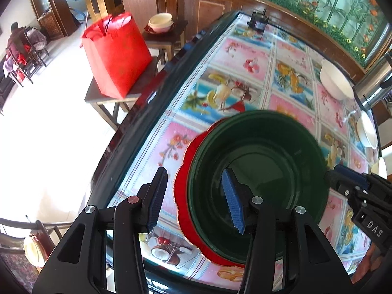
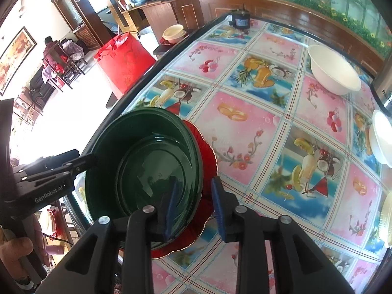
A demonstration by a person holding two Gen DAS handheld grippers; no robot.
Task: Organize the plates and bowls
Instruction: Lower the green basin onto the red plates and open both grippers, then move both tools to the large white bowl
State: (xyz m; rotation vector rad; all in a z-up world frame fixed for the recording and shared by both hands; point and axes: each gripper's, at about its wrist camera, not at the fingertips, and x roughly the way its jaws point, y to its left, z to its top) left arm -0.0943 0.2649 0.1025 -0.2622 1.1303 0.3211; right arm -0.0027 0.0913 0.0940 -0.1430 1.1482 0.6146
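A dark green bowl (image 1: 259, 183) sits on a red scalloped plate (image 1: 182, 191) near the table's left edge; both show in the right wrist view too, the bowl (image 2: 144, 171) and the plate (image 2: 208, 152). My left gripper (image 1: 193, 198) is open, its jaws straddling the bowl's left rim, one finger inside and one outside. My right gripper (image 2: 193, 208) is open, straddling the bowl's right rim in the same way. A cream bowl (image 2: 333, 69) stands at the far right of the table.
The table (image 2: 245, 127) has a fruit-patterned cloth under glass. White dishes (image 2: 382, 139) sit at its right edge, a small black motor (image 2: 238, 18) at the far end. A red bag (image 1: 115, 54) stands on a stool to the left, with stacked bowls (image 1: 160, 23) behind it.
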